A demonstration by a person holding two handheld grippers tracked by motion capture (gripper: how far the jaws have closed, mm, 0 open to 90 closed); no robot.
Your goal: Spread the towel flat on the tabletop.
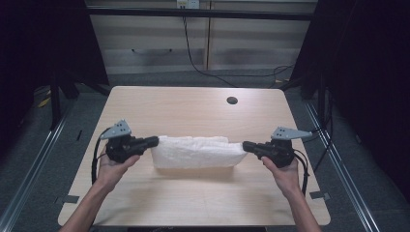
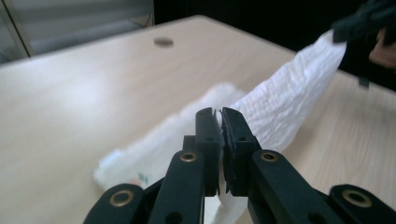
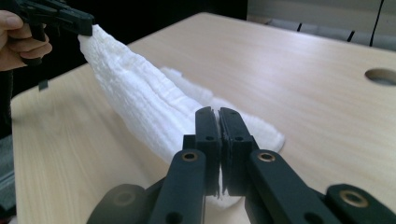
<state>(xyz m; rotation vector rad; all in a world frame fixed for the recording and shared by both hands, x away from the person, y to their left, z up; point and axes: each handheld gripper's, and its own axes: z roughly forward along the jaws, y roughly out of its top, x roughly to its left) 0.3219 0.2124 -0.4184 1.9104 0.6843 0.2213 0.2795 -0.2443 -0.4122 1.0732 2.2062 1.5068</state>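
Observation:
A white textured towel (image 1: pixel 196 152) hangs stretched between my two grippers over the middle of the light wooden table (image 1: pixel 193 108). My left gripper (image 1: pixel 155 141) is shut on the towel's left end, and my right gripper (image 1: pixel 244 145) is shut on its right end. In the left gripper view the jaws pinch the white cloth (image 2: pixel 280 105) at my left gripper's tips (image 2: pixel 220 112), and the cloth runs up to the other gripper at the top right. In the right gripper view my right gripper (image 3: pixel 218 111) clamps the towel (image 3: pixel 135 100), whose lower fold rests on the table.
A round cable hole (image 1: pixel 232 100) sits in the table's far right part. Beyond the table stands a cabinet (image 1: pixel 159 43) with a black cable (image 1: pixel 193 60) hanging down. Metal floor rails (image 1: pixel 29 159) run along both sides.

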